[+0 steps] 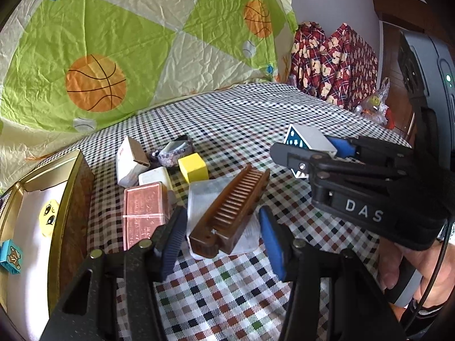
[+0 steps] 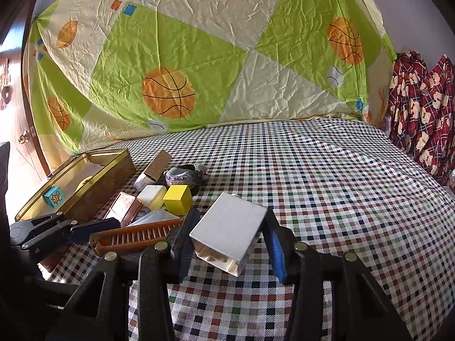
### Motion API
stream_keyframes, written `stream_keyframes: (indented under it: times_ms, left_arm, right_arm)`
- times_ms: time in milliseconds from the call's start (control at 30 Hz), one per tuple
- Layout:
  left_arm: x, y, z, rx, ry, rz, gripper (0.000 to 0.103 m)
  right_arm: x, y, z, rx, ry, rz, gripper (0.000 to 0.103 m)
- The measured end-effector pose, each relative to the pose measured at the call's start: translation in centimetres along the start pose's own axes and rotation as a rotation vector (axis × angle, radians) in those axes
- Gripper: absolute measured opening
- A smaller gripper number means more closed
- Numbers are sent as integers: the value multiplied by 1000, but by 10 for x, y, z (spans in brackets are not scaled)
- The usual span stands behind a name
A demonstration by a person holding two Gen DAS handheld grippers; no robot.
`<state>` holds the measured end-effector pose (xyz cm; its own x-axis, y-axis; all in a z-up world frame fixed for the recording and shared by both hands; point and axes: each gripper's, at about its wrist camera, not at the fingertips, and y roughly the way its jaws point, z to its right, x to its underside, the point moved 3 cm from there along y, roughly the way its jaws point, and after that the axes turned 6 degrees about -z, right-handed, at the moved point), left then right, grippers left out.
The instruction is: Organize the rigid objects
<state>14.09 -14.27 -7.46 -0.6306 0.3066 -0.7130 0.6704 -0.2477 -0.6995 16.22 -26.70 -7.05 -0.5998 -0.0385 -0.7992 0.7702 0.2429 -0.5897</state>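
Right gripper (image 2: 227, 241) clamps the white block (image 2: 227, 234); left gripper (image 1: 219, 238) gapes around the comb (image 1: 230, 213).

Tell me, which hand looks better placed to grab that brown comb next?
Left, probably. Its tongs sit open either side of the brown comb, while the right tongs already hold a white block.

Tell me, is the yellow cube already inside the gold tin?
No, the yellow cube sits on the checked cloth among the loose items, outside the gold tin.
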Motion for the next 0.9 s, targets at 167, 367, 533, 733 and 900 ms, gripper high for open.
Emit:
stream_keyframes:
  times_ms: [167, 367, 533, 733, 900]
  left_arm:
    - [-2, 12, -3, 19, -25, -72, 54]
    - [-1, 19, -6, 62, -53, -105, 53]
    - [2, 8, 2, 53, -13, -48, 52]
    - [0, 4, 0, 67, -16, -25, 52]
    - [2, -7, 0, 33, -11, 34, 52]
  right_arm:
    - [0, 0, 0, 0, -1, -1, 47]
    - [1, 0, -1, -3, -2, -3, 47]
    - [1, 1, -1, -2, -3, -3, 47]
    - [1, 1, -2, 0, -4, -3, 47]
    - [1, 1, -2, -2, -5, -4, 47]
